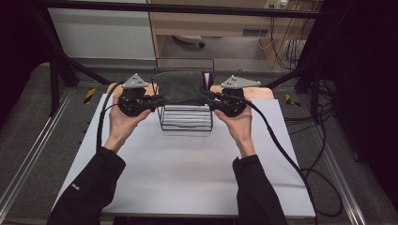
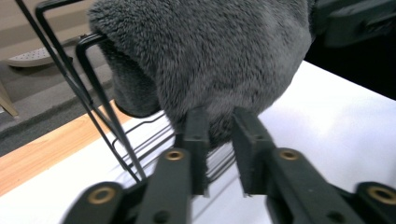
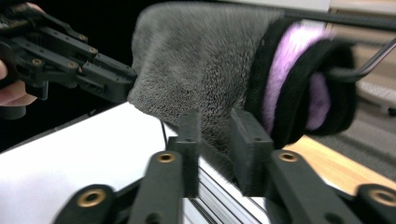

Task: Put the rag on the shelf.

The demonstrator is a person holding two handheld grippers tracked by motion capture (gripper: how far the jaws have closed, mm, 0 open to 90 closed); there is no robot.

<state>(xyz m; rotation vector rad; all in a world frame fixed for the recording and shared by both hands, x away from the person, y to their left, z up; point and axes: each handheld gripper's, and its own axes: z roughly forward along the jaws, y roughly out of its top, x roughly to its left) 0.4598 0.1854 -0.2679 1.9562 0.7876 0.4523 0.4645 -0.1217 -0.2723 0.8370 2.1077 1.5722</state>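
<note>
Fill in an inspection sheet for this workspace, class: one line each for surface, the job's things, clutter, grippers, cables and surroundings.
Surface: white tabletop with a wooden strip along its far edge.
Job's things: grey fluffy cloth draped over a black wire rack; a purple and black plush piece hangs at one end of the cloth.
Clutter: nothing seen.
Grippers: left gripper and right gripper each meet a lower side edge of the cloth, with cloth between the jaws; whether the pads press on it cannot be told.
Cables: black cables trail from both grippers; more lie on the floor at right.
Surroundings: dark frame bars, grey floor, wooden furniture behind.
</note>
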